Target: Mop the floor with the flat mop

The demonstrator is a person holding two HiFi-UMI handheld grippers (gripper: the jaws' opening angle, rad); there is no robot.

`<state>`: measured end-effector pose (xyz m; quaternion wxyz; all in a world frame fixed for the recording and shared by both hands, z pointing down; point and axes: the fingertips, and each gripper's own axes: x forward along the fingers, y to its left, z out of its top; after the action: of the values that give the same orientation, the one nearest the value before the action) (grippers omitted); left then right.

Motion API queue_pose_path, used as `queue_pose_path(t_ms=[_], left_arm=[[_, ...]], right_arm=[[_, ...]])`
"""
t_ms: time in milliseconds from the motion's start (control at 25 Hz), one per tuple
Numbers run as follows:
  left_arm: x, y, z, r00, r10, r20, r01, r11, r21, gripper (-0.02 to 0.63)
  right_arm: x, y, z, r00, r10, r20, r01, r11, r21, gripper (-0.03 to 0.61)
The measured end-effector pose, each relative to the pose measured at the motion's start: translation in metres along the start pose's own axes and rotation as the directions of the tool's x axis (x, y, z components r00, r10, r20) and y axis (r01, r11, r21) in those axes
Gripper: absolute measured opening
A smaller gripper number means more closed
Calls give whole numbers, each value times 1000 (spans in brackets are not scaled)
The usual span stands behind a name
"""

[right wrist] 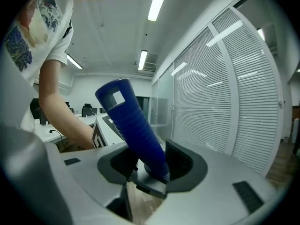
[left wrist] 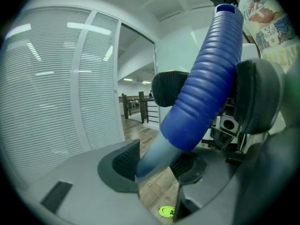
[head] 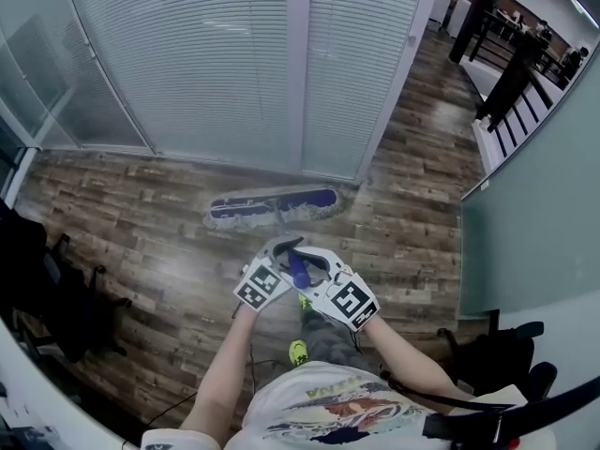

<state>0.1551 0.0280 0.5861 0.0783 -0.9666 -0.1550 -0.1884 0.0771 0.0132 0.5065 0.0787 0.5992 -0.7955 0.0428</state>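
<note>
The flat mop's head [head: 272,206], blue-edged with a pale fringe, lies flat on the wooden floor [head: 141,242] just in front of the blind-covered glass wall. Its pole slopes back toward me and ends in a ribbed blue grip [head: 297,270]. My left gripper [head: 281,253] and right gripper [head: 315,257] face each other around that grip. In the left gripper view the grey pole just below the blue grip [left wrist: 206,78] runs between the pads of the left gripper [left wrist: 157,165], touching both. In the right gripper view the right gripper [right wrist: 150,165] is shut on the blue grip [right wrist: 133,125].
The glass wall with white blinds [head: 234,64] bounds the far side. A green-grey partition [head: 534,204] stands at the right, with black railings [head: 516,64] beyond. Black office chairs [head: 56,298] crowd the left; another black chair [head: 497,354] sits at right. My yellow-green shoe [head: 297,352] is below the grippers.
</note>
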Motion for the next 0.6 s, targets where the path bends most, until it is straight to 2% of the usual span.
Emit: queue_pose_path(t_ms=[400, 600], left_arm=[[-17, -107, -16, 1000, -21, -20, 21, 1000, -2, 155], [-32, -167, -16, 1000, 5, -15, -5, 1000, -17, 158]], right_arm=[[-71, 78, -29, 999, -7, -41, 8, 1000, 29, 173], [-113, 124, -34, 999, 33, -34, -32, 999, 20, 176]])
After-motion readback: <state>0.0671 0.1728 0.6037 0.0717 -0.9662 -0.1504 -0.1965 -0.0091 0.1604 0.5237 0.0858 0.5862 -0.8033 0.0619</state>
